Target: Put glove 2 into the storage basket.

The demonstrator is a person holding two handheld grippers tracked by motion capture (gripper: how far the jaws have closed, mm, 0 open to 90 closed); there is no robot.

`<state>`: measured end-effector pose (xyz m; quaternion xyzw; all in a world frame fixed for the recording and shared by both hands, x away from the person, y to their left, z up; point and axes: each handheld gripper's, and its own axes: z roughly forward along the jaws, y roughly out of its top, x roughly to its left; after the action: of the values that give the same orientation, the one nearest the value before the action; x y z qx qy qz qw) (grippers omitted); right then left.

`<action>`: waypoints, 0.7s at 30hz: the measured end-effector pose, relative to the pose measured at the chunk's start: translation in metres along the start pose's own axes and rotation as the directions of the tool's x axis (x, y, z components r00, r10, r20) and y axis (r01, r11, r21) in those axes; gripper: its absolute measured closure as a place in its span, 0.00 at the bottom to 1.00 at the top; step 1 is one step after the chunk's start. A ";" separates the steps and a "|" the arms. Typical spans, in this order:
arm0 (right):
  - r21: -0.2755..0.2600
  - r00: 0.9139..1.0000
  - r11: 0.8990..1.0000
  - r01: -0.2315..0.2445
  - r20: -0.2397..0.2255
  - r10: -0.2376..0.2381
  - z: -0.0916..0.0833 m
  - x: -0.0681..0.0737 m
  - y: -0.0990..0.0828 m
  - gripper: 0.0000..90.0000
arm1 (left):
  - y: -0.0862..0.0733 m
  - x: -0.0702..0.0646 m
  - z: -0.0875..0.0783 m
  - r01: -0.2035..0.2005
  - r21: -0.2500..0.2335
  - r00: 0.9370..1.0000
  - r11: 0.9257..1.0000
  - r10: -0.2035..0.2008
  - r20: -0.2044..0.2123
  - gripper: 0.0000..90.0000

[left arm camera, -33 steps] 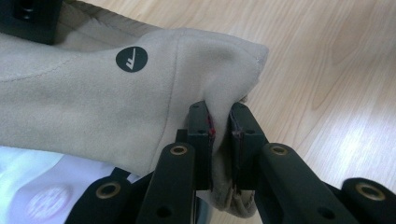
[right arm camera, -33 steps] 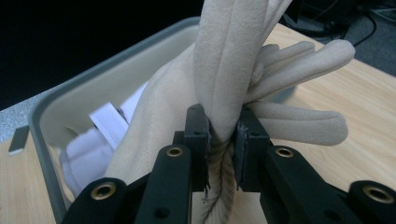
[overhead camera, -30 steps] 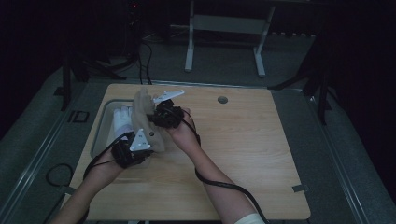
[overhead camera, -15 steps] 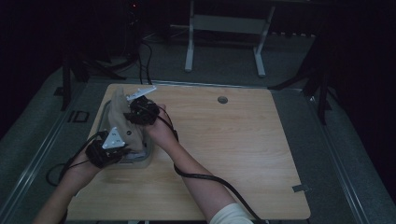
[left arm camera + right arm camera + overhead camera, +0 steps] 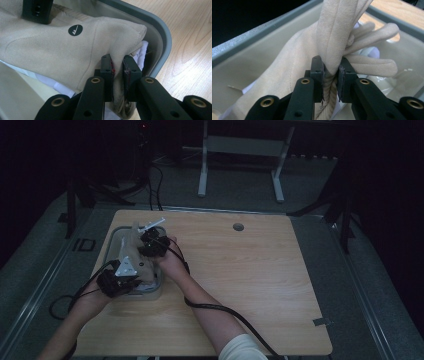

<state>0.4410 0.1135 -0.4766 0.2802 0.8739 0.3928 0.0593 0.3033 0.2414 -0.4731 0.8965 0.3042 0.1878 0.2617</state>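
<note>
While both tongs grip it, a beige glove (image 5: pixel 50 47) hangs over a grey bin (image 5: pixel 114 245) at the table's (image 5: pixel 260 285) left edge.

Item: one suede-like glove, beige, with a round black mark near the cuff in the left gripper view; its fingers (image 5: pixel 372 65) dangle into the bin in the right gripper view. Left gripper (image 5: pixel 117 70): jaws pinched tight on a fold of the cuff end, beside the bin's rim. Right gripper (image 5: pixel 329 67): jaws clamped on a bunched fold of the glove near the fingers. White cloth (image 5: pixel 140 53) lies under the glove inside the bin.
</note>
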 end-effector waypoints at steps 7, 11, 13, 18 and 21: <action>0.054 0.999 0.998 -0.019 0.048 0.016 0.008 -0.007 -0.004 0.83 | 0.001 0.002 0.010 0.010 0.003 1.000 1.000 -0.010 0.007 0.90; 0.062 0.998 0.998 -0.020 0.053 0.017 0.008 -0.009 -0.004 0.79 | -0.001 0.004 0.016 0.032 -0.001 0.999 0.999 -0.032 0.027 0.89; 0.071 0.998 0.997 -0.038 0.049 0.034 0.009 -0.012 -0.004 0.73 | -0.002 0.006 0.016 0.049 -0.007 0.998 0.999 -0.048 0.039 0.89; 0.047 0.998 0.997 -0.058 0.024 0.057 0.001 -0.019 -0.005 0.55 | -0.002 0.007 0.012 0.086 -0.025 0.995 0.996 -0.084 0.059 0.79; 0.029 0.999 0.998 -0.048 0.000 0.048 -0.009 -0.019 -0.003 0.42 | 0.000 0.007 0.005 0.110 -0.050 0.994 0.993 -0.109 0.028 0.56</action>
<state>0.4524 0.0961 -0.4754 0.3019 0.8725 0.3814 0.0457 0.3106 0.2438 -0.4757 0.8737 0.3447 0.1698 0.2983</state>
